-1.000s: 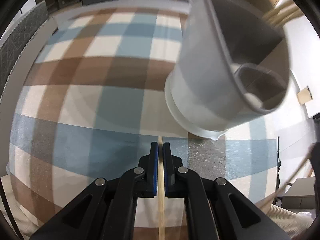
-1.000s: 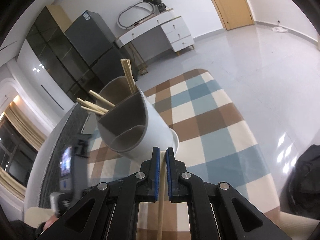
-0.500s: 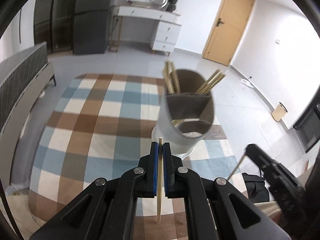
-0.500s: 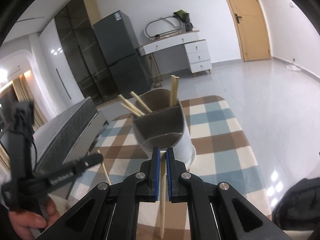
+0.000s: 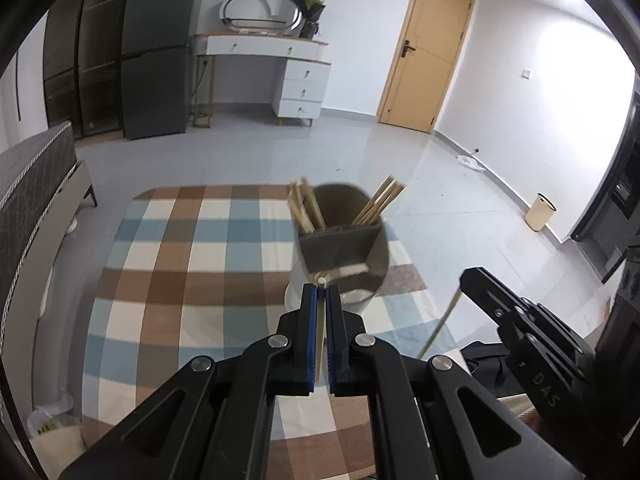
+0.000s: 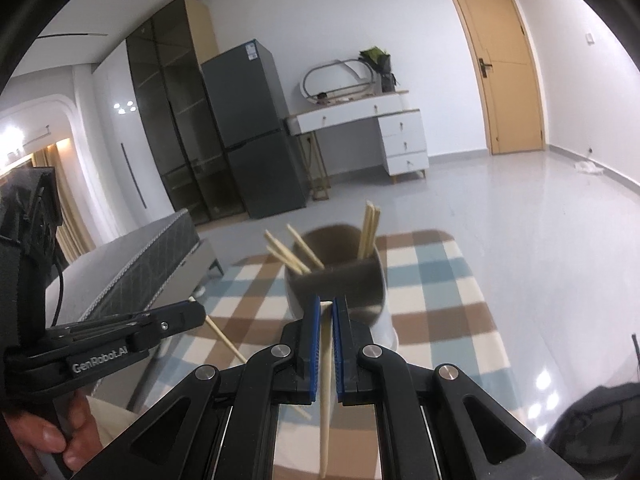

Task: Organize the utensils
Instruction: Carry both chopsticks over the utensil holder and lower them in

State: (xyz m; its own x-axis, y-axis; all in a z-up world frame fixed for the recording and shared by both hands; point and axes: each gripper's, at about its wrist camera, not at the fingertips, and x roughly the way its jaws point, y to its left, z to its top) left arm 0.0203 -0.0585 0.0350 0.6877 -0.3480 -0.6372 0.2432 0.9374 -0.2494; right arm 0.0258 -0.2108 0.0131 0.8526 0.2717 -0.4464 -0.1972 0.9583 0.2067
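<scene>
A white utensil holder (image 5: 372, 256) with a grey divided insert stands on the checked tablecloth (image 5: 192, 264); several wooden chopsticks (image 5: 380, 200) lean in its back compartments. It also shows in the right wrist view (image 6: 376, 280). My left gripper (image 5: 321, 290) is shut on one chopstick (image 5: 319, 344), just in front of the holder. My right gripper (image 6: 327, 304) is shut on another chopstick (image 6: 326, 392), also close in front of the holder. The right gripper shows at the right of the left wrist view (image 5: 464, 280); the left gripper shows at the left of the right wrist view (image 6: 196, 314).
The table edge lies near me. Beyond it are a grey sofa (image 5: 32, 176), a dark fridge (image 6: 252, 128), a white desk (image 5: 288, 76), a wooden door (image 5: 428, 48) and a small bin (image 5: 540, 212) on the tiled floor. A black bag (image 6: 592, 424) lies lower right.
Both grippers have pulled back from the holder and tilted up, so it looks smaller and more of the room shows. Each still grips its chopstick.
</scene>
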